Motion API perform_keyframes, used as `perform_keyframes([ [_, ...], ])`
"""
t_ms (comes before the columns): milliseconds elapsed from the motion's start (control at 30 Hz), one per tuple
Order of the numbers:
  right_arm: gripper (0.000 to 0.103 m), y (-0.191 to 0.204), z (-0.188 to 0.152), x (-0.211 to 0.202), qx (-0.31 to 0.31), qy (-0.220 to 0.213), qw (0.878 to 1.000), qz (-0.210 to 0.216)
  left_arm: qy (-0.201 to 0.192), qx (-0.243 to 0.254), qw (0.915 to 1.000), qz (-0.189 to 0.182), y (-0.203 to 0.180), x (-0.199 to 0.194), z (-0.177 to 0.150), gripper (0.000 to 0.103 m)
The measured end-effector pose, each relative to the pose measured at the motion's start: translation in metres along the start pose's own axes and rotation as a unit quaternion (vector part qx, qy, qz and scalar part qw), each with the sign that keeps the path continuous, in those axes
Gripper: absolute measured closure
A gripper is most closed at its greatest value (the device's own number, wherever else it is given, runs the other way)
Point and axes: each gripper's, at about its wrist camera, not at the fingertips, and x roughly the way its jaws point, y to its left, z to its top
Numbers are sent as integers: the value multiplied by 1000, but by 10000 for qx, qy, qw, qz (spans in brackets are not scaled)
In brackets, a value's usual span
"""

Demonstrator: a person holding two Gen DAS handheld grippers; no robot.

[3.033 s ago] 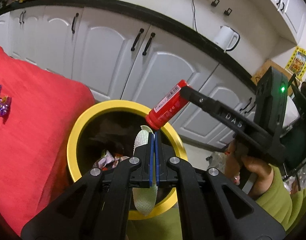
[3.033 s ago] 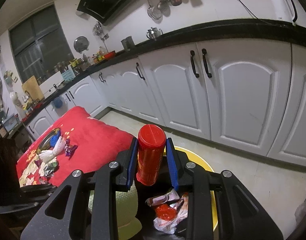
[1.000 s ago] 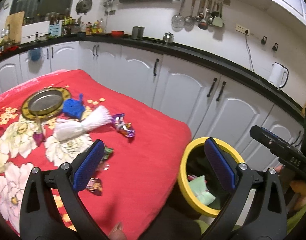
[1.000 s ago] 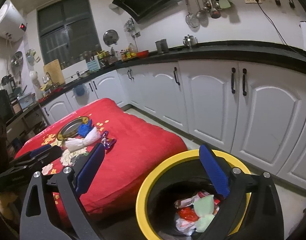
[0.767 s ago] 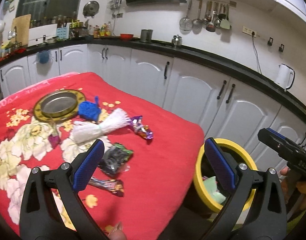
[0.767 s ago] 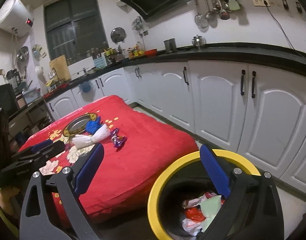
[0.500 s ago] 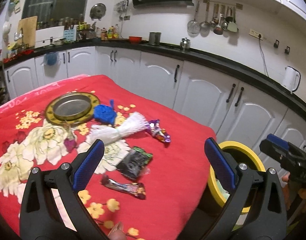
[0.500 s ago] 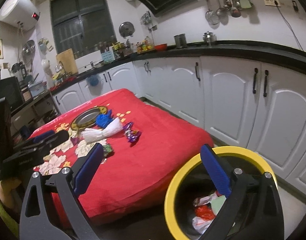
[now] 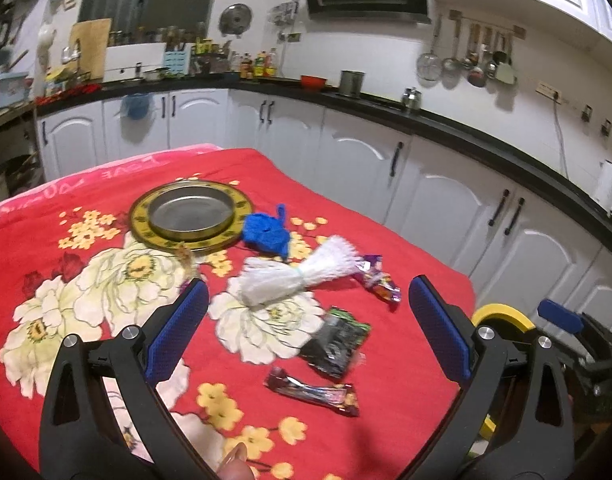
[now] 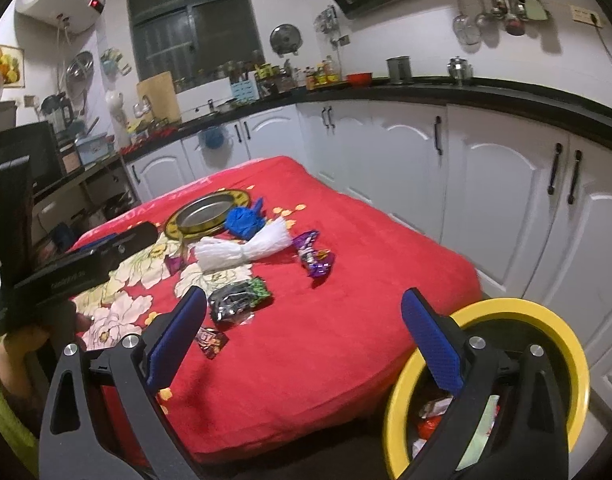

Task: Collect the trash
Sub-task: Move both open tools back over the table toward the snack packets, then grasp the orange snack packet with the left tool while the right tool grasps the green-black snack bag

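Hovering empty, both grippers [image 9: 310,330] [image 10: 303,338] gape above littered wrappers [image 9: 333,342]

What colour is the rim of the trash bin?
Yellow; the bin rim shows best in the right wrist view.

3 wrappers [image 9: 333,340], 1 plate [image 9: 139,222], 1 bin [image 10: 562,338], 2 hand-held grippers [image 9: 306,330].

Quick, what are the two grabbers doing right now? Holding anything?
Left gripper: open, fingers wide apart, holding nothing.
Right gripper: open, fingers wide apart, holding nothing.
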Motion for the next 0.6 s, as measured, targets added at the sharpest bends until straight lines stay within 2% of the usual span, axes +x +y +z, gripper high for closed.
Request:
perform_keyframes([
  [167,8,13,-1,27,-129,238,9995,136,88,-226,9994,241,26,11,2,11],
  [467,9,37,-1,82,-286,732,9963,344,511,-552,9964,392,64,44,-6,11],
  [533,15,41,0,94,-285,840,9952,406,566,-579,9958,438,70,50,-8,12],
  [600,20,44,-1,107,-268,990,9937,459,636,-603,9952,443,75,57,-10,22],
])
